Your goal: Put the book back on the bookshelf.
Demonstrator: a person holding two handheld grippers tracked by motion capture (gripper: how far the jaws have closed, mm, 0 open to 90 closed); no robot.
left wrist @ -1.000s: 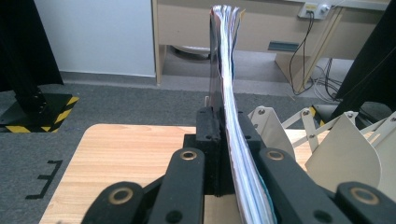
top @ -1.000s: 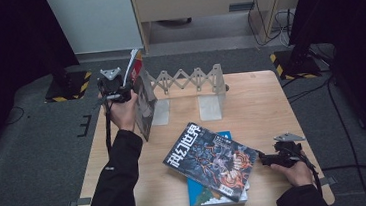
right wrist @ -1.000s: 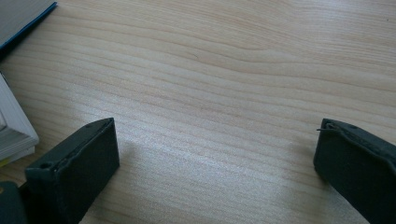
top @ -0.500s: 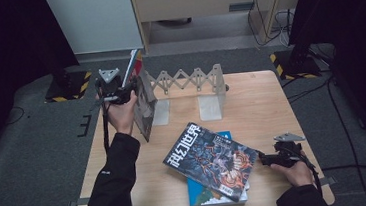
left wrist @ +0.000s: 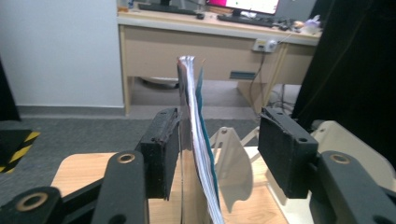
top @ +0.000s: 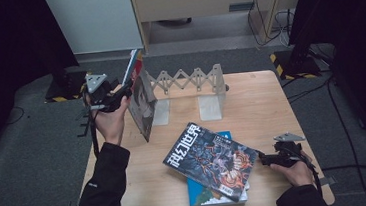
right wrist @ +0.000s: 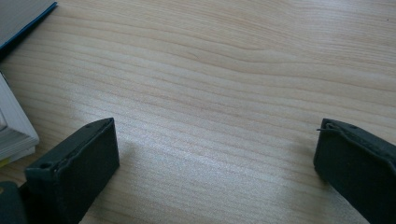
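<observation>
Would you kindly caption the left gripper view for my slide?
Left gripper, jaws just opening, straddles upright magazines beside the expanding book rack.

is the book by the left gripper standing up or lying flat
Standing on edge, leaning slightly: the book rises between the left gripper's open jaws, against the rack.

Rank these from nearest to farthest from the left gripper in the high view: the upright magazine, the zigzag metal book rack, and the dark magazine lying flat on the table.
From the left gripper:
1. Upright magazine, standing between its open jaws at the rack's left end.
2. Zigzag metal book rack, just to the right along the table's far side.
3. Flat dark magazine, on the near middle, atop a blue book.
</observation>
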